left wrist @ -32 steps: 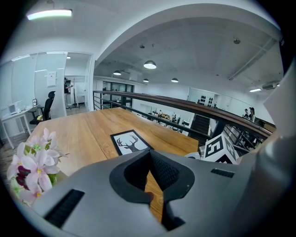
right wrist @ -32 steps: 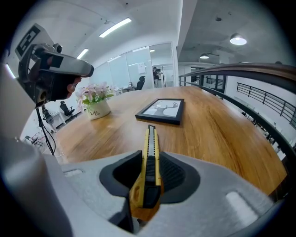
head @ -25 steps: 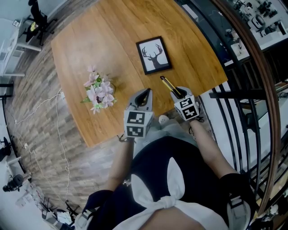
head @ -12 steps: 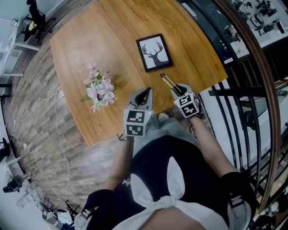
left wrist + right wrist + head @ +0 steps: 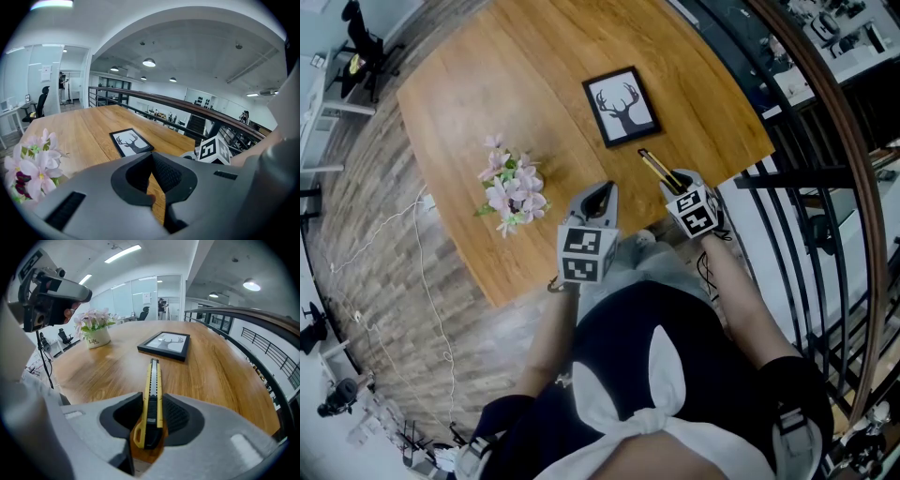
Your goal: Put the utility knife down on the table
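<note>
The yellow-and-black utility knife [image 5: 153,380] lies on the wooden table [image 5: 220,371] between the jaws of the right tool [image 5: 152,404], which have just been opening and stand loose around it; release looks done.

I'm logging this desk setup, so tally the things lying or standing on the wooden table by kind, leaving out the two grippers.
Utility knife: 1
Framed deer picture: 1
Pot of pink flowers: 1
Total: 3
</note>
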A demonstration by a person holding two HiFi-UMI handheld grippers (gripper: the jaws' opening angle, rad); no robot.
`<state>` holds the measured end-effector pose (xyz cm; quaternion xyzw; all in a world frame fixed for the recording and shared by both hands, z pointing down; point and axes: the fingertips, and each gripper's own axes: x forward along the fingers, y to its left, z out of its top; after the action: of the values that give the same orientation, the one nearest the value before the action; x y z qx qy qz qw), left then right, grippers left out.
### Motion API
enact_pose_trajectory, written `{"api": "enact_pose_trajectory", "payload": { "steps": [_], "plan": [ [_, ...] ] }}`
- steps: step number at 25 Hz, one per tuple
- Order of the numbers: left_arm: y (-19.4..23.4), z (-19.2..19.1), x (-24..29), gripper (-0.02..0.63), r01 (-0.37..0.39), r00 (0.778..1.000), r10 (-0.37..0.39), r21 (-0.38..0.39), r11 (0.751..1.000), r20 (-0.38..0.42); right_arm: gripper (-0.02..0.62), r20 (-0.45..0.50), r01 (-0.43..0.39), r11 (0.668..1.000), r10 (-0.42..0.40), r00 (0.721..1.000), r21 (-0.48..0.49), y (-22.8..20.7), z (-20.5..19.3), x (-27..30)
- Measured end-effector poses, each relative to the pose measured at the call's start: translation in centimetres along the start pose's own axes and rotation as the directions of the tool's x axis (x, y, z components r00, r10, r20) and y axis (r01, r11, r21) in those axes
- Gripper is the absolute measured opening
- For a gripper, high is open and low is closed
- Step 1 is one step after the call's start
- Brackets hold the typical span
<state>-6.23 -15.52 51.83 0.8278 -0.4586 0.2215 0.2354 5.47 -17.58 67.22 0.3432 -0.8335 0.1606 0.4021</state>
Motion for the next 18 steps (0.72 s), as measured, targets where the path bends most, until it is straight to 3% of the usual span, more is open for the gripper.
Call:
{"api": "enact_pose_trajectory", "payload": {
  "steps": [6,10,18],
  "plan": [
    [0.3,-0.2,-0.3,0.015,0.025,1.000,-0.025,0.006,1.000,-0.017,0.135,-0.020,0.012,1.000,-0.012,1.000,0.024,-0.1,0.0,0.2],
    [0.4,-0.8,-0.5,0.015,0.039,0.999,-0.039,-0.002,0.999,-0.025,0.179,-0.020,0.002,0.998,0.000,1.000,0.059,0.2,0.1,0.3],
    [0.3,-0.5,-1.3,0.015,0.047,0.999,-0.047,-0.009,0.999,-0.014,0.183,0.067,0.021,0.988,-0.032,0.997,0.155,0.5,1.6,-2.4]
  ]
}}
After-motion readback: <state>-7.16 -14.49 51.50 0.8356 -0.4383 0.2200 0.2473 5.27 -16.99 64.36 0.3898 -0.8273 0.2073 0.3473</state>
